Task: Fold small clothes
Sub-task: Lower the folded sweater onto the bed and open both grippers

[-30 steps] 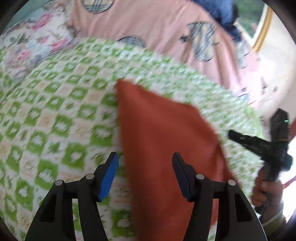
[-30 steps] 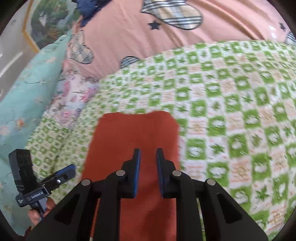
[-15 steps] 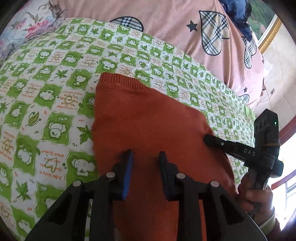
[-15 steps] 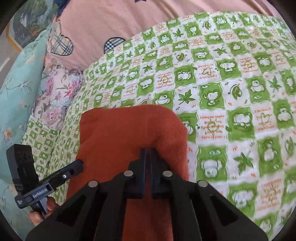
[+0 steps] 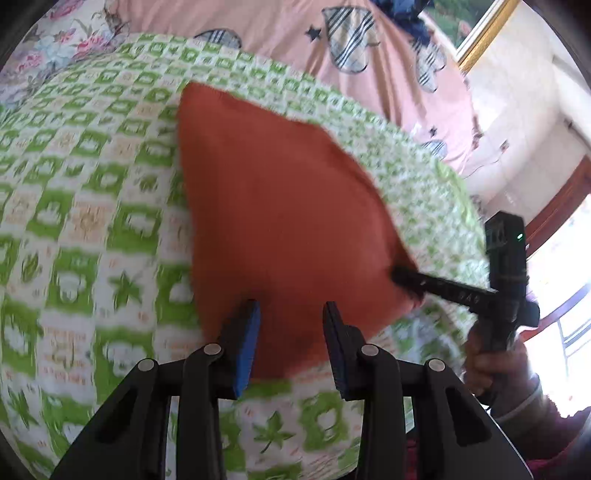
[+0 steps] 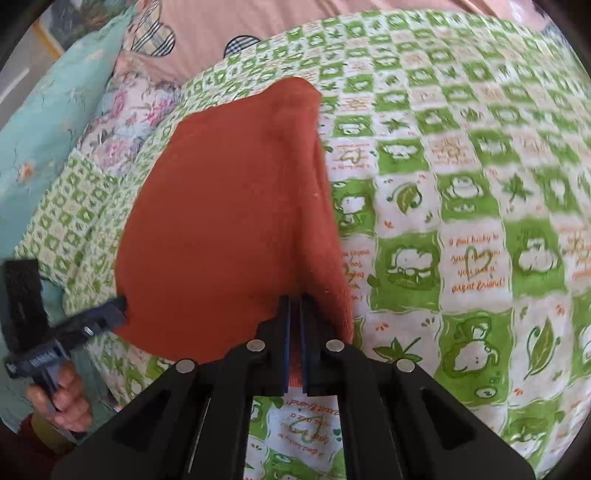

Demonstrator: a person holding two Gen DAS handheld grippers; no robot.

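Observation:
A small rust-orange knitted garment (image 5: 280,206) lies folded on a green-and-white checked sheet (image 5: 92,221); it also shows in the right wrist view (image 6: 221,221). My left gripper (image 5: 291,314) is open, its blue pads either side of the garment's near edge, holding nothing. My right gripper (image 6: 294,302) is shut on the garment's near right edge and lifts that fold. It shows in the left wrist view (image 5: 402,277) at the garment's right corner. The left gripper shows in the right wrist view (image 6: 114,314) at the garment's left edge.
A pink quilt with plaid hearts (image 5: 369,48) lies behind the sheet. A floral pillow (image 6: 122,114) and a teal pillow (image 6: 48,110) lie to the left. A gold picture frame (image 5: 484,29) and a pale wall stand at the right.
My left gripper has opened and drawn back to the garment's near edge. My right gripper stays shut on the garment and has raised its right edge.

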